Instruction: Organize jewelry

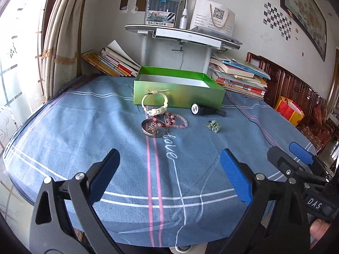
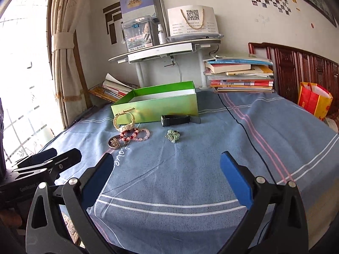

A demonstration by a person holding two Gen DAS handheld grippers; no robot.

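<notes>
It was a lived-in room of a home, most likely a bedroom or study. A blue cloth with the word "love" covered the table ahead of the tools. Beyond it, stacks of books lay under a small white shelf holding a box of marker pens. A tied curtain hung at the bright window far left, and carved dark wood furniture stood off to the right

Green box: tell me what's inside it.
The green box shows only a bare white floor and inner walls; no jewelry appears inside. Its front wall hides the near strip of the floor, so something small there cannot be ruled out.
</notes>
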